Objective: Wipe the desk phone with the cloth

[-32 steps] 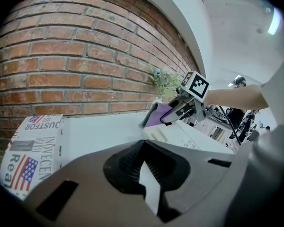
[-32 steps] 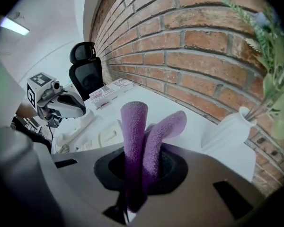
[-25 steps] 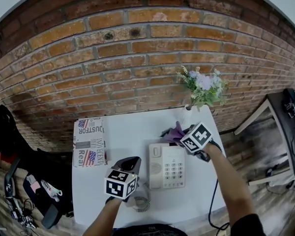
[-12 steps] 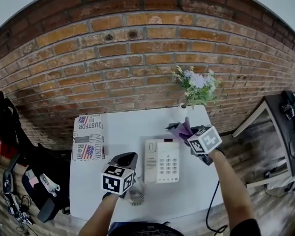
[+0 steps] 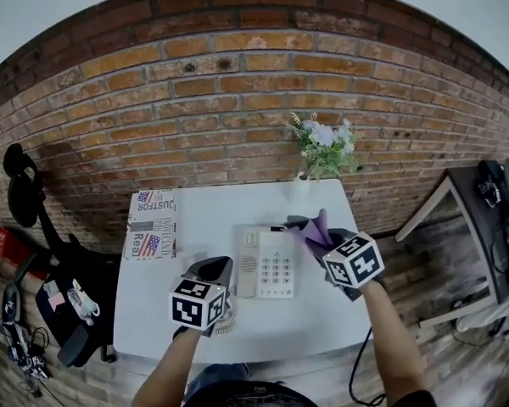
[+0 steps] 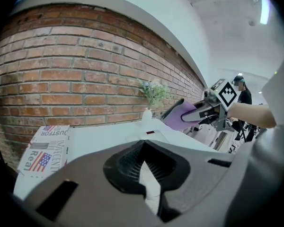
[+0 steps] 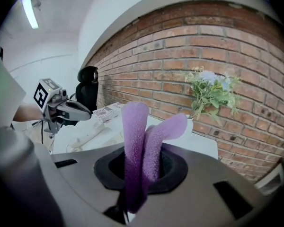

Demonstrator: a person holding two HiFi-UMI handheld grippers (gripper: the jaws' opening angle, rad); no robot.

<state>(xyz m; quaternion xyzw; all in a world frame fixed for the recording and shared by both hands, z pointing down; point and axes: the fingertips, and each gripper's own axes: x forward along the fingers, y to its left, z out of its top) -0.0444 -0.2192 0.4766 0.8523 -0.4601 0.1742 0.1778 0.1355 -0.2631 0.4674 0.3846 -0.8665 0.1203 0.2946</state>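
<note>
Right gripper (image 7: pixel 132 193): jaws clamped on the purple cloth (image 7: pixel 135 141), with two folds standing out past the tips. Left gripper (image 6: pixel 149 183): jaws closed together, nothing held. The desk phone (image 5: pixel 269 264) lies on the white table (image 5: pixel 322 320) between both jaw sets, just beside the cloth; contact cannot be determined.

The left gripper (image 5: pixel 218 264), lower left, is dark grey with a white cube (image 5: pixel 195 305) marked in black squares. The right gripper (image 5: pixel 304 227), lower right, looks the same.
</note>
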